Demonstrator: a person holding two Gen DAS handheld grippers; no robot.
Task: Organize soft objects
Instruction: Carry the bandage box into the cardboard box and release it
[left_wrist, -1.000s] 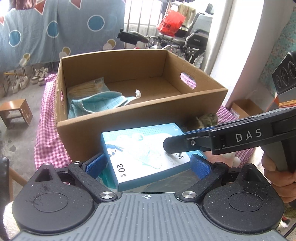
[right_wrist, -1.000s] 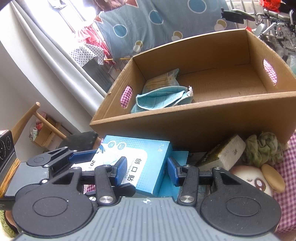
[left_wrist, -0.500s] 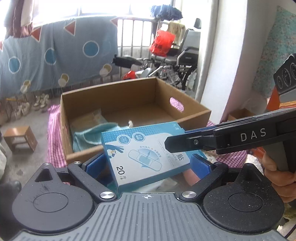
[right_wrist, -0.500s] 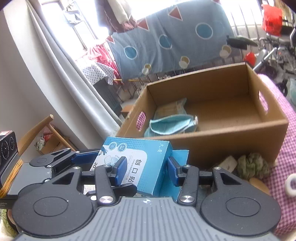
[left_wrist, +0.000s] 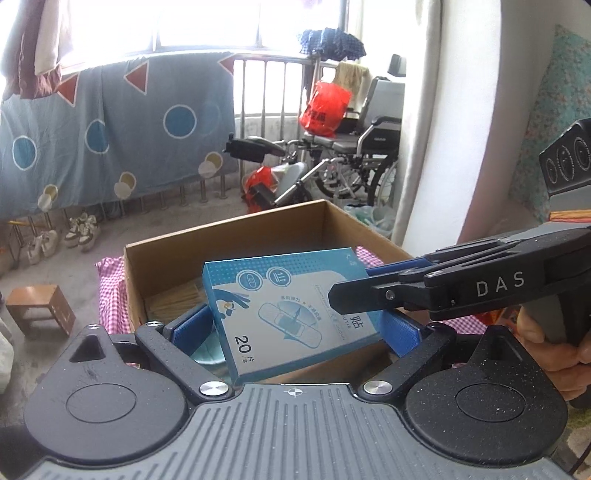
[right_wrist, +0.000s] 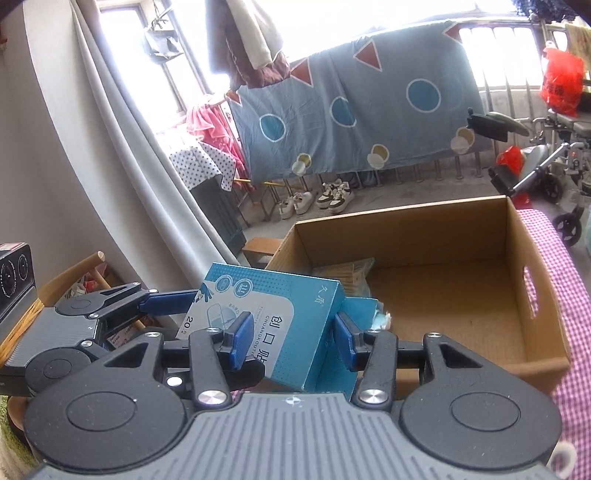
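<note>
A blue box of plasters (left_wrist: 291, 306), marked 20, hangs tilted above the near rim of an open cardboard box (left_wrist: 221, 226). My left gripper (left_wrist: 295, 328) is shut on it, a blue pad against each side. My right gripper (left_wrist: 351, 284) reaches in from the right, clamped across the box's far end. In the right wrist view the plaster box (right_wrist: 280, 325) sits between the right gripper's (right_wrist: 293, 339) pads, and one left finger (right_wrist: 166, 295) touches its left corner. The cardboard box (right_wrist: 406, 210) holds a tan packet (right_wrist: 351, 269) and a teal cloth (left_wrist: 207, 354).
A pink checked cloth (right_wrist: 569, 295) covers the table under the cardboard box. A hand (left_wrist: 554, 347) holds the right gripper's handle. On the floor beyond are a wooden stool (left_wrist: 37, 310), shoes (left_wrist: 79, 232) and a wheelchair (left_wrist: 369, 147). A blue patterned sheet (right_wrist: 369, 103) hangs on the railing.
Both grippers have risen together with the plaster box between them. It has gone from in front of the cardboard box's near wall to above its rim, and both views tilt up.
</note>
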